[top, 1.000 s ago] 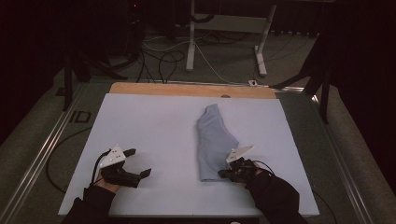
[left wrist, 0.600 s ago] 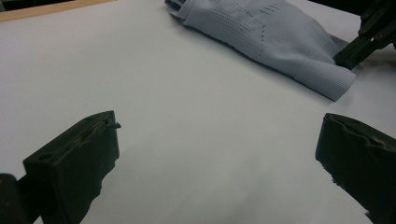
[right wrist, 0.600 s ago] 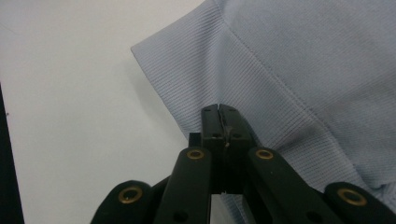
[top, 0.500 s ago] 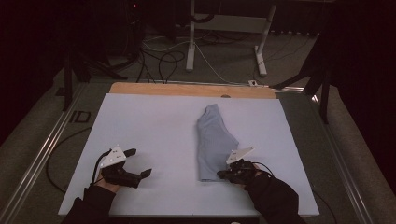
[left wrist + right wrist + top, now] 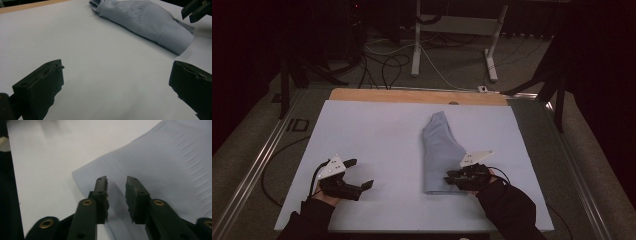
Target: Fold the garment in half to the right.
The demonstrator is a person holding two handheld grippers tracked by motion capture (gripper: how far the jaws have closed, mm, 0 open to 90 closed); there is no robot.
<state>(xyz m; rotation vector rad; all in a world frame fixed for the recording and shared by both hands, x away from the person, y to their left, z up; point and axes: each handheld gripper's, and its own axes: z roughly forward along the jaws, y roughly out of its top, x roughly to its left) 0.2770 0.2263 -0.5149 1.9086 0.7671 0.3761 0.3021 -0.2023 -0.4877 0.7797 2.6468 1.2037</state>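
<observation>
A folded pale blue-grey knit garment (image 5: 441,150) lies lengthwise on the white table (image 5: 372,130), right of the middle, its ribbed hem toward me. My right gripper (image 5: 450,179) is low over the hem's near right corner. Its jaws have just been opening. In the right gripper view the right gripper (image 5: 116,181) shows a narrow gap over the ribbed cloth (image 5: 162,165), with nothing pinched. My left gripper (image 5: 361,173) rests at the near left, wide open and empty. In the left gripper view the left gripper (image 5: 117,65) looks across bare table toward the garment (image 5: 147,22) and the other gripper (image 5: 197,10).
A wooden strip (image 5: 412,95) borders the table's far edge. Beyond it on the dark floor lie cables (image 5: 387,65) and a white stand's legs (image 5: 417,40). Metal rails (image 5: 257,165) run along the table's left side.
The right gripper's jaws, shut at the garment's near corner before, now stand slightly apart. The left gripper and the garment have kept their places.
</observation>
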